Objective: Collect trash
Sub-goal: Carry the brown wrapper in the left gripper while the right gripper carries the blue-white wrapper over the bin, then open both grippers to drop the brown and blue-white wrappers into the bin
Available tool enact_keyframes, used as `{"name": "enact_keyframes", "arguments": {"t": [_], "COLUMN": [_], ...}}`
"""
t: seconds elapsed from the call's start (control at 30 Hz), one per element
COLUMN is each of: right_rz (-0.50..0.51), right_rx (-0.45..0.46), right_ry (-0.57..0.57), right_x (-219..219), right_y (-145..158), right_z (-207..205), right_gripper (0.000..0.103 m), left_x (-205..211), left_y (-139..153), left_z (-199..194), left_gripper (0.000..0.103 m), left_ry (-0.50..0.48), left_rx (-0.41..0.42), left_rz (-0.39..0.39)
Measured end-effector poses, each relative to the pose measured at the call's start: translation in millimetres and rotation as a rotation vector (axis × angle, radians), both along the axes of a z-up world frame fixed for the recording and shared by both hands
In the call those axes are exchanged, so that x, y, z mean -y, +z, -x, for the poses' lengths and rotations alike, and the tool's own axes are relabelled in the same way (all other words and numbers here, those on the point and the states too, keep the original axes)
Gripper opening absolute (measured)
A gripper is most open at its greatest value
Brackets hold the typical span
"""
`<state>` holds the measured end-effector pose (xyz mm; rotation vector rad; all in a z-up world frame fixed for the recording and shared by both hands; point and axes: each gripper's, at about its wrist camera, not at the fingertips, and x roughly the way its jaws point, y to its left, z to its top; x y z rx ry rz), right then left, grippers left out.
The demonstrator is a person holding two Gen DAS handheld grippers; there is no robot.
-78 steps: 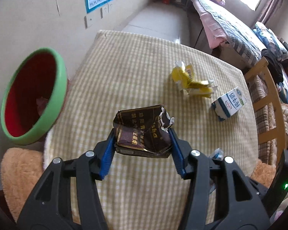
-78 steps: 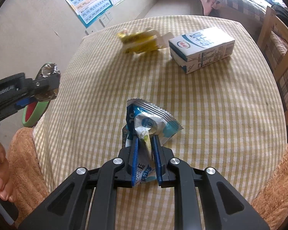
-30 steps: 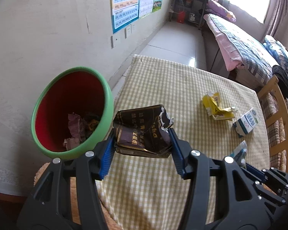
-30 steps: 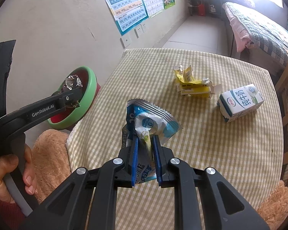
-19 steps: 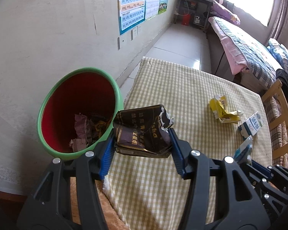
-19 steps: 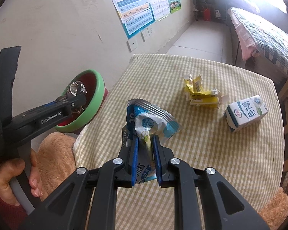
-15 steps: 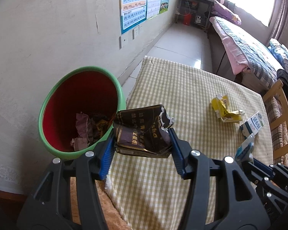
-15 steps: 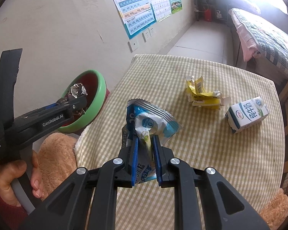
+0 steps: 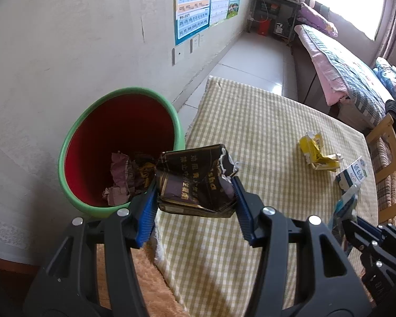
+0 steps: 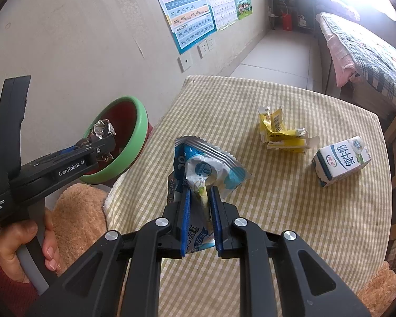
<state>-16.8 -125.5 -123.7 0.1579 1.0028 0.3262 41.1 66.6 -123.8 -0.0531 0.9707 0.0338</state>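
While the left gripper (image 9: 194, 203) clamped a crumpled dark wrapper (image 9: 195, 182) between its blue pads, the green bin (image 9: 71, 192) with the red inside sat just ahead and to its left, beside the table edge, torn scraps (image 9: 121, 179) lying at its bottom. Ahead and to the right of that gripper, on the checked tablecloth (image 9: 250, 121), lay a yellow wrapper (image 9: 315, 152) and, farther right, a milk carton (image 9: 352, 174). The right gripper (image 10: 199, 203) pinched a blue-and-white snack packet (image 10: 206, 169) upright over the cloth; the yellow wrapper (image 10: 279, 132) and carton (image 10: 340, 161) lay ahead to its right, well apart from it, the bin (image 10: 134, 155) off to its left.
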Motion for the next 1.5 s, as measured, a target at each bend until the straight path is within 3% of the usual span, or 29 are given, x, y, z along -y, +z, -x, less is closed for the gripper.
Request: {"name": "enact_keyframes", "arguments": {"t": [0.47, 0.97, 1.2, 1.5], "right_rz": [0.003, 0.050, 0.056, -0.038], "right_rx": [0.002, 0.064, 0.078, -0.003], "right_ry": [0.029, 0.098, 0.170, 0.291], "right_x": [-10.3, -44.5, -81.3, -149.3], "right_y": [2.5, 26.5, 31.4, 19.4], "right_z": [-6.7, -31.3, -48.2, -98.0], "right_gripper": [0.016, 0.016, 0.016, 0.016], "left_x": [-19.8, -57.5, -96.1, -151.6], "left_y": [-0.1, 8.5, 4.7, -4.3], "left_z": [3.4, 1.4, -5.0, -29.3], "left_gripper": [0.051, 0.051, 0.051, 0.051], "left_ry": [0.042, 0.097, 0.147, 0.214], "left_rx": [0.008, 0.044, 0.039, 0.006], "left_rz": [-0.008, -0.035, -0.031, 0.006]}}
